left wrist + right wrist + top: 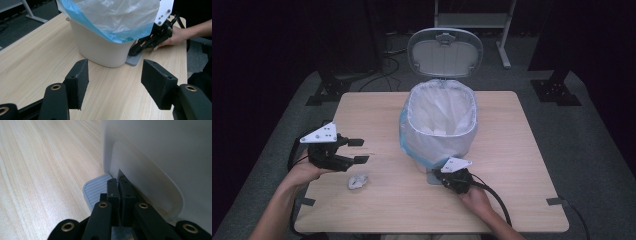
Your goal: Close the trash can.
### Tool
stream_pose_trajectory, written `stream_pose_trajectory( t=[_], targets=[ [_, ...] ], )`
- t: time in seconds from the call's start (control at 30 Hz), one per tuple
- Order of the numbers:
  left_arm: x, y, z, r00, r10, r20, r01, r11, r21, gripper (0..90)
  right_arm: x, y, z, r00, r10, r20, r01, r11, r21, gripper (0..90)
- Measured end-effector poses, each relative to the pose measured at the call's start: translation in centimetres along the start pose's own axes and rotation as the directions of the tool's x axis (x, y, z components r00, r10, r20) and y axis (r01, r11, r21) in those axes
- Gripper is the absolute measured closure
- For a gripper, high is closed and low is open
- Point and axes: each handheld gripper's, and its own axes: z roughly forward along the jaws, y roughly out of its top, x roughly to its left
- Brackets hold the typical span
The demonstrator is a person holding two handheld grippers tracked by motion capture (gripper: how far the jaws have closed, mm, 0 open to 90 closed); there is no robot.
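Right gripper [443, 174] — jaws clenched — presses the pedal [96, 188] of the lidded bin [439, 122]; the crumpled paper [357, 181] lies just below the released left gripper [358, 151] — nearer hand.

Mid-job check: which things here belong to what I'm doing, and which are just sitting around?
In the job:
pedal bin, lid up
grey pedal under the shut right gripper
crumpled paper by the open left gripper

Lying about:
black stands on the floor

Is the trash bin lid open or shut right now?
Open: the lid stands upright behind the bin, with the right gripper pressing the pedal.
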Motion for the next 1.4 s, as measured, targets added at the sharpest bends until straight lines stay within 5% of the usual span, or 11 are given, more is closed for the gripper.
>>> stream_pose_trajectory(
  t=[0.67,1.4],
  targets=[
    [0.3,-3.4,0.1,0.9997,-0.021,-0.009,0.022,0.9996,0.015,34.9,0.1,0.0,0.0,1.0,-0.002,0.004,0.002,1.0,0.001,87.6],
    [0.7,-8.3,1.5,0.9983,-0.005,-0.057,0.012,0.9925,0.122,37.3,0.0,0.0,0.0,1.0,0.0,0.003,0.0,1.0,0.0,87.6]
  ],
)
